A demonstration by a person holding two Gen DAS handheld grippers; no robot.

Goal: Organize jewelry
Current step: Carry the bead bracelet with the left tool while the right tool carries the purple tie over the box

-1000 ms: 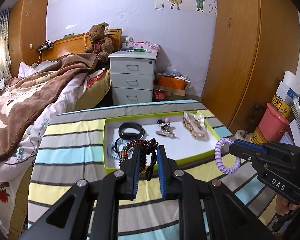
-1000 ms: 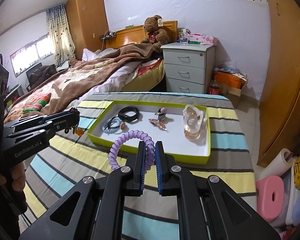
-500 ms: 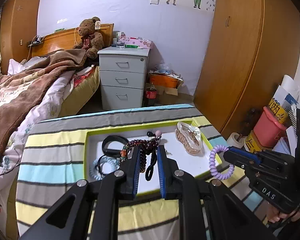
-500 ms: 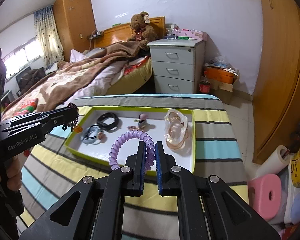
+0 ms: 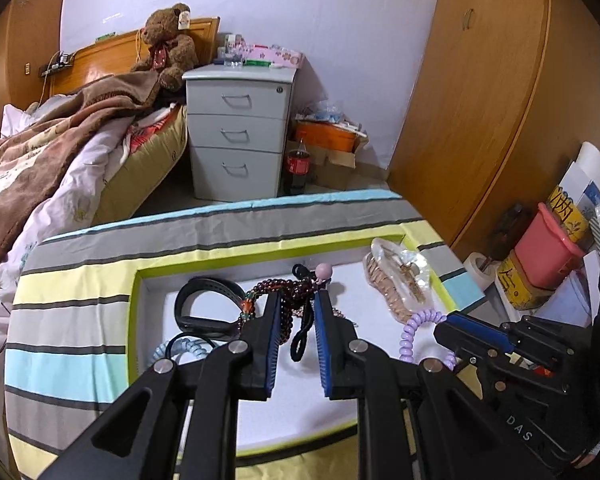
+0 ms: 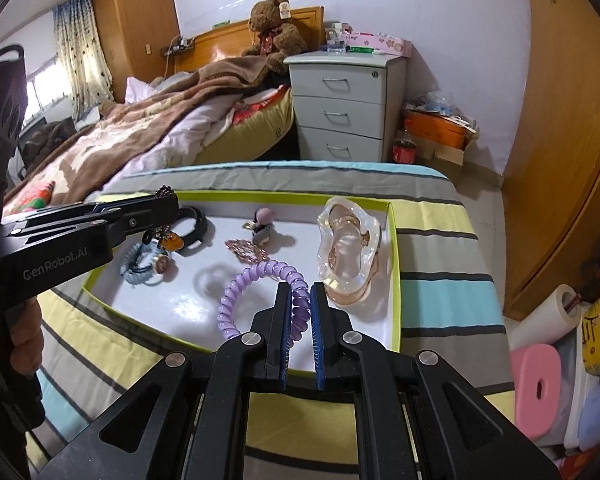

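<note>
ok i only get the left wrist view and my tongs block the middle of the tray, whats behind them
Observer: A rose-gold clip lies flat on the tray floor.
Operator: is the purple coil down yet
Observer: No. The coil is pinched in the right tongs above the tray; its shadow sits apart from it on the white floor.
Operator: anything on the blue tie
Observer: The tie carries a round pinkish charm on its right side.
</note>
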